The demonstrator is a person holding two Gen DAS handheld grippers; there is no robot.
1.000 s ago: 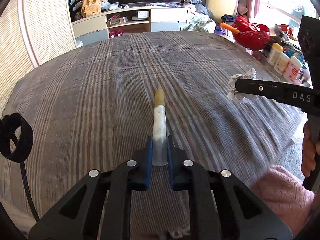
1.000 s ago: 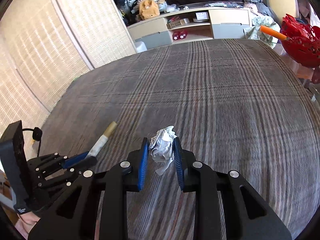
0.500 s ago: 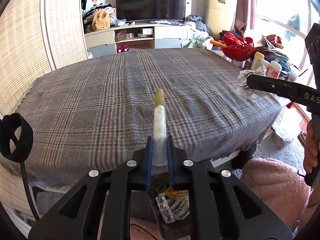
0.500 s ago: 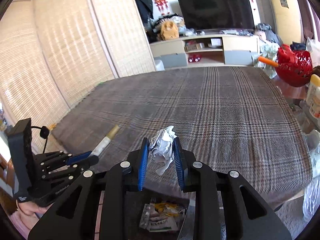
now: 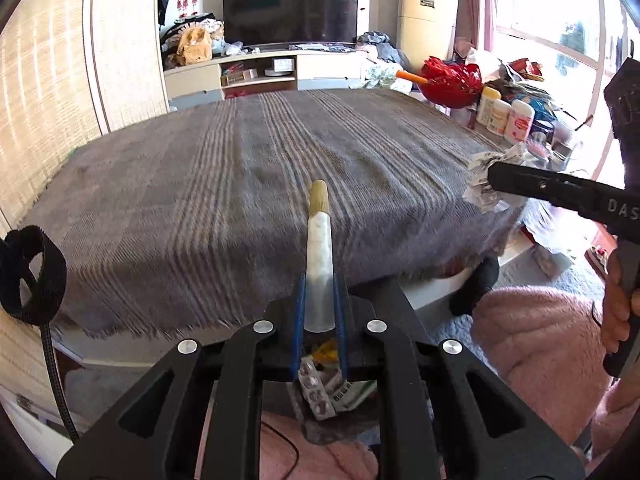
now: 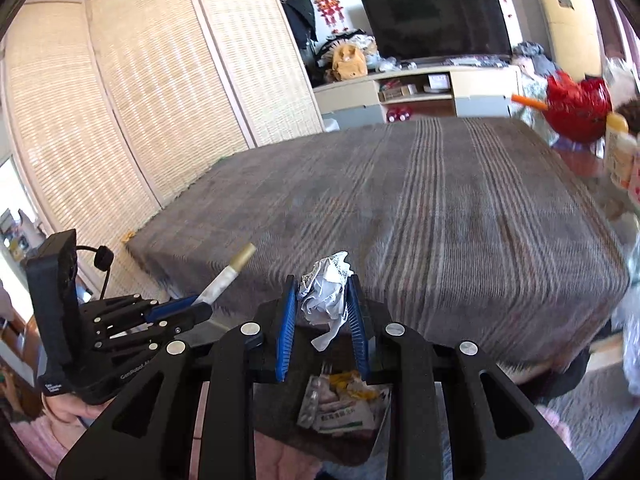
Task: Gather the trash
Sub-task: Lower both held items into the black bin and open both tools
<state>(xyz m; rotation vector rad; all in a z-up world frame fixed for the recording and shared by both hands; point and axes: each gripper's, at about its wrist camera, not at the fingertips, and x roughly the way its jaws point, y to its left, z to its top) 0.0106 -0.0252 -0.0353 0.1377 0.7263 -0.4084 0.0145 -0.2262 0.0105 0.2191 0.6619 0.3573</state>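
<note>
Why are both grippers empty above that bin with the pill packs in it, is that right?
Not quite: neither is empty. In the left wrist view the left gripper is shut on a stick with a tan tip, and in the right wrist view the right gripper is shut on a paper wad. The rest holds: both hang above the bin with pill packs.

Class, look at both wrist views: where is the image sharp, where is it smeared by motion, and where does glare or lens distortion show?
Left wrist view: the tube in the left hand-held gripper is sharp, the plaid blanket streaks, the window blows out. Right wrist view: the crumpled paper in the right hand-held gripper is crisp, the red basket smears, and the bamboo screen bows from fisheye.
</note>
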